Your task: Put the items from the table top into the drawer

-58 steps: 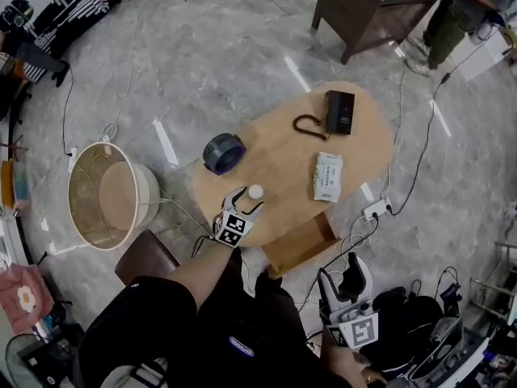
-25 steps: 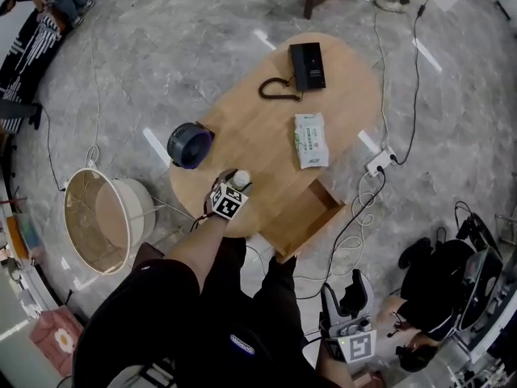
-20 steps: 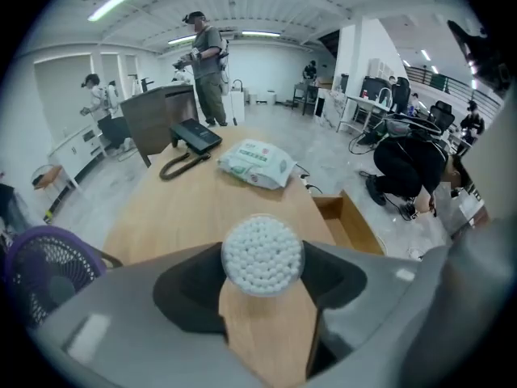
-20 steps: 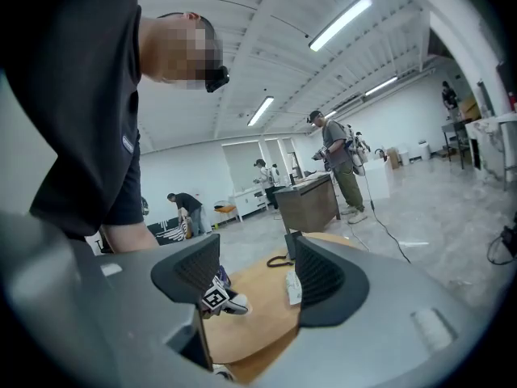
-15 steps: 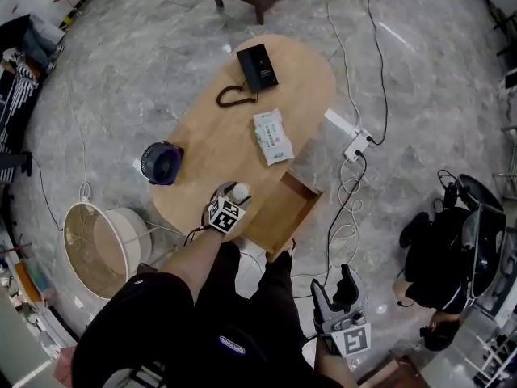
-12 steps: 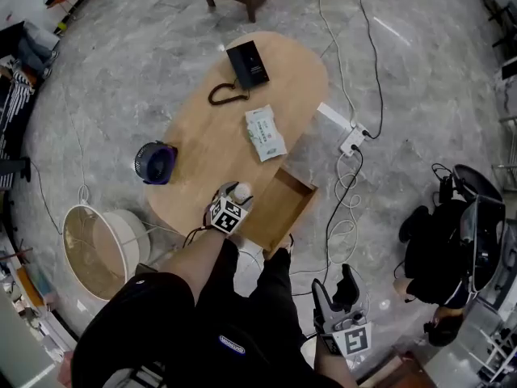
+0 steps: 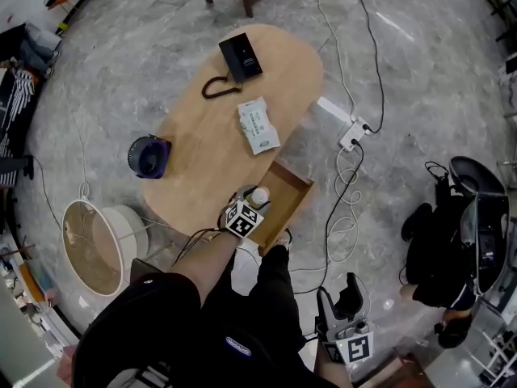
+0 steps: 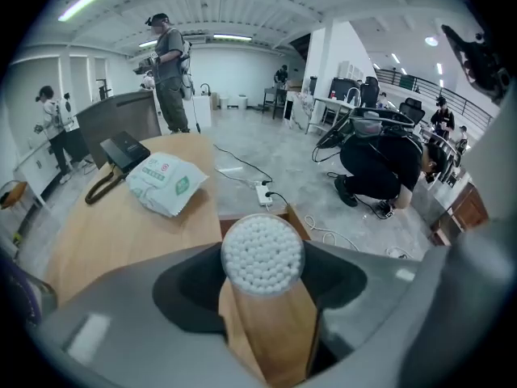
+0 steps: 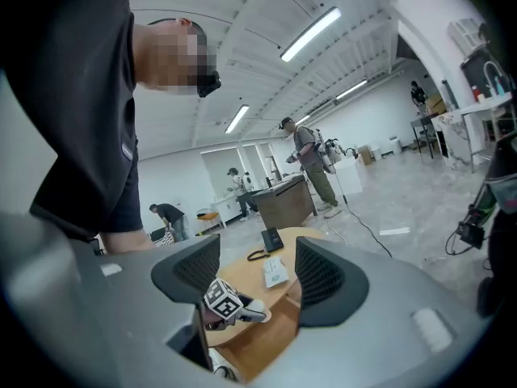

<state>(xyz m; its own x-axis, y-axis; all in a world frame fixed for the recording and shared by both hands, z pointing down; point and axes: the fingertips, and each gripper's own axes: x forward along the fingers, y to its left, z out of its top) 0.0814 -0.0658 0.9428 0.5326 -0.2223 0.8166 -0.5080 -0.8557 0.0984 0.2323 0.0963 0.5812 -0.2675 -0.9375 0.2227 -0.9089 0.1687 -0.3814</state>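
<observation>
Drawer alignment decides the coming move: the left gripper (image 7: pixel 254 201) has its jaws clamped on the sides of a round clear cotton-swab tub (image 7: pixel 260 194) and holds it at the near end of the table (image 7: pixel 202 164), over the left part of the open drawer (image 7: pixel 291 200) that juts out toward the near right. In the left gripper view the tub's swab-filled round end faces back at the camera, so its long axis seems to run roughly along the jaws, and the drawer's wooden floor shows directly beneath it. From that I judge the tub is already above the opening, so a short descent and a release should land it inside, provided it clears the drawer's left wall. Farther along the table lie a pack of wipes (image 7: pixel 258 125), a black telephone (image 7: pixel 241 56) and, at the left edge, a small fan (image 7: pixel 148 155). The right gripper (image 7: pixel 339 296) hangs low, well apart from the table, jaws spread and empty; the left is plainly the nearer one.
</observation>
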